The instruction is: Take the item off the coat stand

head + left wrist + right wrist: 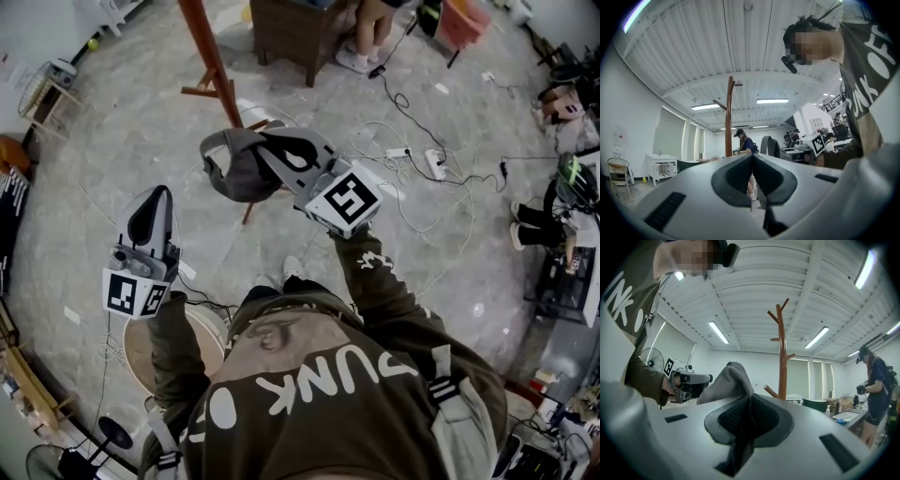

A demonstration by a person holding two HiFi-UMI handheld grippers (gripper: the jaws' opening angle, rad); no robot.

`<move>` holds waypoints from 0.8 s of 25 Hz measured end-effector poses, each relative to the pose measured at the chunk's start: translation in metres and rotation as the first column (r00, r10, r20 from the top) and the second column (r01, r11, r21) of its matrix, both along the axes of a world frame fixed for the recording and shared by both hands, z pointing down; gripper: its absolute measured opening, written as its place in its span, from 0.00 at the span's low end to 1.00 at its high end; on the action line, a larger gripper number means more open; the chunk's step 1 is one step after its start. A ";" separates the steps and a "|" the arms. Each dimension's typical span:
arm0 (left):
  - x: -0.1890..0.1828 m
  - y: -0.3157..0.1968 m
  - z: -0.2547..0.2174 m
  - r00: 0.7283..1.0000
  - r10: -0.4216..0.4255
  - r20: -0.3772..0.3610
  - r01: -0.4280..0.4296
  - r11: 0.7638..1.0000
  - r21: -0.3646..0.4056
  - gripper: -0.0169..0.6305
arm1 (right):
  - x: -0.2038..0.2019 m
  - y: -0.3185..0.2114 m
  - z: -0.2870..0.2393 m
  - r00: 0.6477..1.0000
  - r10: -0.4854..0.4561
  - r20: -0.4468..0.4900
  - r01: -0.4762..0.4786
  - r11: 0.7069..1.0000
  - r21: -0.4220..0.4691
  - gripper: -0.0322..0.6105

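Observation:
A grey cap (239, 169) hangs clear of the brown wooden coat stand (211, 66), with my right gripper (274, 145) shut on its fabric. In the right gripper view the cap (727, 379) bulges up to the left of the jaws, and the stand (782, 357) rises bare behind it. My left gripper (159, 195) is held out at the left, apart from the cap. Its jaws (752, 158) are shut with nothing between them. The stand (729, 117) also shows beyond them in the left gripper view.
A dark wooden cabinet (295, 28) stands past the coat stand, with a person's legs (370, 37) beside it. Power strips and cables (417, 155) lie on the floor at the right. A round wooden stool (141, 349) sits below my left gripper.

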State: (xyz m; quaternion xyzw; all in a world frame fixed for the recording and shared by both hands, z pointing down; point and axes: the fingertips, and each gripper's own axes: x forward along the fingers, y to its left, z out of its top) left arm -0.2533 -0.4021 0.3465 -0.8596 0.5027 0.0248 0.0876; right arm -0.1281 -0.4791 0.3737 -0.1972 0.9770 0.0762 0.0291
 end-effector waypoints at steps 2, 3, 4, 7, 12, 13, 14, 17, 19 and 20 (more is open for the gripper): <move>0.000 0.011 -0.004 1.000 0.005 0.002 -0.005 1.000 0.008 0.03 | 0.003 0.010 -0.001 1.000 0.010 0.000 -0.010 1.000 -0.005 0.11; 0.000 0.018 -0.006 1.000 0.009 0.002 -0.009 1.000 0.015 0.03 | 0.004 0.018 0.000 1.000 0.014 -0.003 -0.014 1.000 -0.005 0.11; -0.001 0.027 -0.008 1.000 0.013 0.002 -0.013 1.000 0.022 0.03 | 0.005 0.026 0.000 1.000 0.018 -0.009 -0.018 1.000 -0.004 0.11; -0.006 0.059 -0.012 1.000 0.025 0.001 -0.025 0.999 0.042 0.03 | 0.004 0.056 0.000 0.999 0.036 -0.020 -0.036 0.999 0.001 0.11; -0.016 0.124 -0.011 0.998 0.056 -0.015 -0.055 0.997 0.062 0.03 | 0.002 0.119 -0.002 0.996 0.080 -0.029 -0.079 0.997 0.021 0.11; -0.017 0.140 -0.009 0.998 0.063 -0.015 -0.062 0.996 0.061 0.03 | 0.002 0.136 -0.002 0.996 0.087 -0.030 -0.086 0.996 0.025 0.11; -0.017 0.157 -0.007 0.998 0.068 -0.013 -0.068 0.996 0.060 0.03 | 0.002 0.154 -0.001 0.995 0.092 -0.030 -0.091 0.995 0.027 0.11; -0.015 0.212 -0.001 0.997 0.083 -0.010 -0.082 0.995 0.056 0.03 | 0.004 0.212 0.006 0.994 0.101 -0.030 -0.101 0.995 0.023 0.11; -0.013 0.244 0.000 0.996 0.093 -0.012 -0.093 0.994 0.051 0.03 | 0.005 0.246 0.010 0.993 0.110 -0.032 -0.110 0.994 0.014 0.11; -0.014 0.258 0.000 0.995 0.099 -0.013 -0.098 0.994 0.048 0.03 | 0.005 0.261 0.011 0.993 0.116 -0.035 -0.115 0.993 0.009 0.11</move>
